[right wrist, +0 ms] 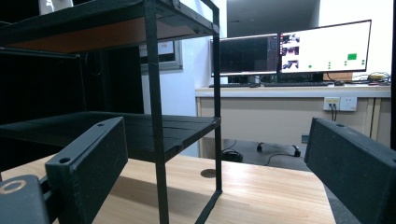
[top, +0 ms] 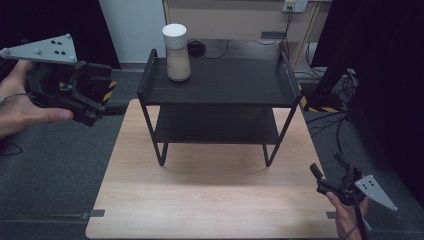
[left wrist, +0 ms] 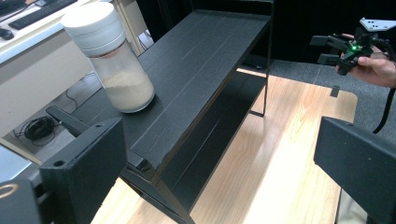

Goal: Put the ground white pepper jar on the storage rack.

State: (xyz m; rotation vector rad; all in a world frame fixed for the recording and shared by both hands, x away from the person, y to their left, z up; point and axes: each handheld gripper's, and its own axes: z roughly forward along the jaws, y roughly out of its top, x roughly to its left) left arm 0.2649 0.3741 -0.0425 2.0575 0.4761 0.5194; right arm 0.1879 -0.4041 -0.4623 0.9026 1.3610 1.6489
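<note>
The jar point(top: 177, 52) with the white lid stands upright on the top board of the black shelf rack point(top: 218, 100), near its far left corner, and it is about half full of a pale powder. The rack stands on the wooden desk point(top: 210, 200). The left claw point(top: 100, 102) hangs beyond the left edge of the desk, apart from the rack, with its jaws spread wide and nothing between them; in the left gripper view it looks toward the jar point(left wrist: 109, 60). The right claw point(top: 327, 172) is low near the right front corner of the desk, also wide and empty, and well apart from the jar.

I judge that the left claw is the one which will go for the jar, and several things could go wrong. The jar is tall and narrow, so a jaw that touches its side before the other can push it over or slide it toward the raised end rail of the rack. The wall seems smooth, so a grasp too near the lid could slip. The rack is light on thin legs, and a bump against its left rail may shake it and tip the jar. The right claw is too far away to steady anything.
</note>
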